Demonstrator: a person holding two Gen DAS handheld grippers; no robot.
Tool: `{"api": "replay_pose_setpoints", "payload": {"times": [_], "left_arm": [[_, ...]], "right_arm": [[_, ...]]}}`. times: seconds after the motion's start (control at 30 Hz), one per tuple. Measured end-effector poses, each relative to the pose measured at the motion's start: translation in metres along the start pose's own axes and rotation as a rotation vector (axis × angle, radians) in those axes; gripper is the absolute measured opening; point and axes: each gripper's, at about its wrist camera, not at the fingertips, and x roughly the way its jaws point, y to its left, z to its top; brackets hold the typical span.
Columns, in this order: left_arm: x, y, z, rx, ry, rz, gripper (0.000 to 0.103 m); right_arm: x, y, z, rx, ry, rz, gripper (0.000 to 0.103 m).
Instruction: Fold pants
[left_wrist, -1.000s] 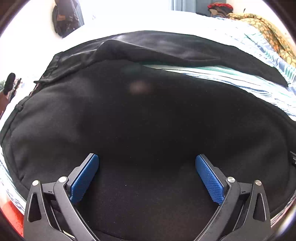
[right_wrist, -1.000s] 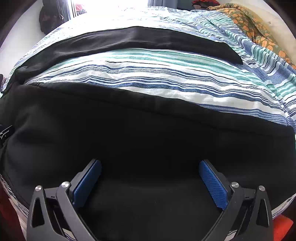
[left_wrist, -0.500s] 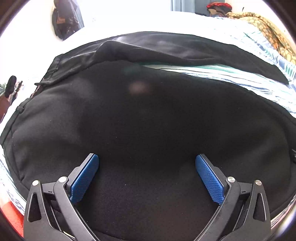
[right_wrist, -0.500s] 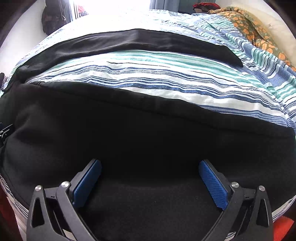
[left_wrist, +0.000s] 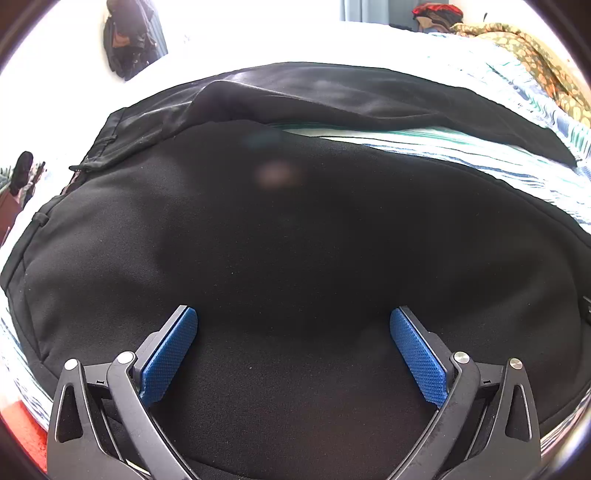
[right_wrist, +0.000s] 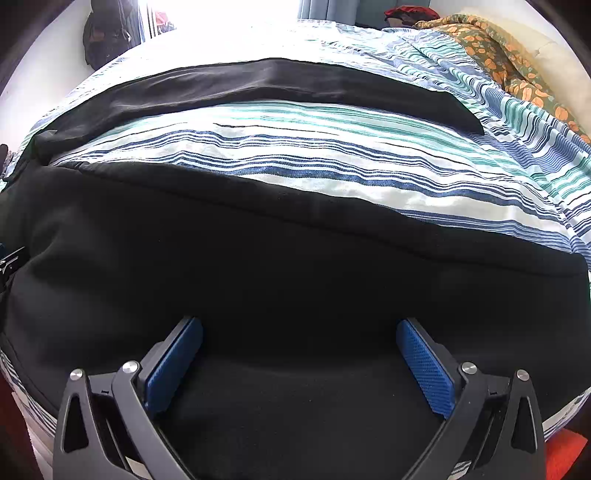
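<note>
Black pants (left_wrist: 295, 229) lie spread flat on a striped bed. The left wrist view shows the waist end with a belt loop at the left; the far leg (left_wrist: 369, 99) runs off to the right. The right wrist view shows the near leg (right_wrist: 295, 266) below me and the far leg (right_wrist: 258, 85) beyond a strip of bare sheet. My left gripper (left_wrist: 293, 321) is open, low over the near leg's upper part. My right gripper (right_wrist: 299, 332) is open, low over the near leg further along. Neither holds cloth.
The blue, teal and white striped bedsheet (right_wrist: 332, 155) covers the bed. An orange-flowered blanket (right_wrist: 509, 62) lies bunched at the far right. A dark bag (left_wrist: 129, 40) hangs on the far left wall. The bed's near edge is just below both grippers.
Both views have shifted slightly, as both grippers edge a little back or up over the pants. The jaws stay open and the pants have not moved.
</note>
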Motion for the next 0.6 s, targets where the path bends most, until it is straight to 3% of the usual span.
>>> {"api": "replay_pose_setpoints", "payload": {"times": [0.3, 0.43, 0.53, 0.6], "left_arm": [[-0.003, 0.001, 0.001, -0.003, 0.003, 0.014, 0.103], [-0.016, 0.002, 0.004, -0.001, 0.066, 0.037, 0.103], [-0.030, 0.012, 0.011, 0.004, 0.125, -0.003, 0.103], [-0.041, 0.022, 0.024, -0.032, 0.110, -0.053, 0.103]], "right_arm": [[-0.002, -0.003, 0.002, 0.015, 0.001, 0.010, 0.103], [-0.012, -0.014, 0.001, -0.005, 0.046, 0.077, 0.103], [-0.024, -0.039, -0.003, -0.003, 0.091, 0.101, 0.103], [-0.038, -0.065, 0.001, 0.068, 0.096, 0.055, 0.100]]}}
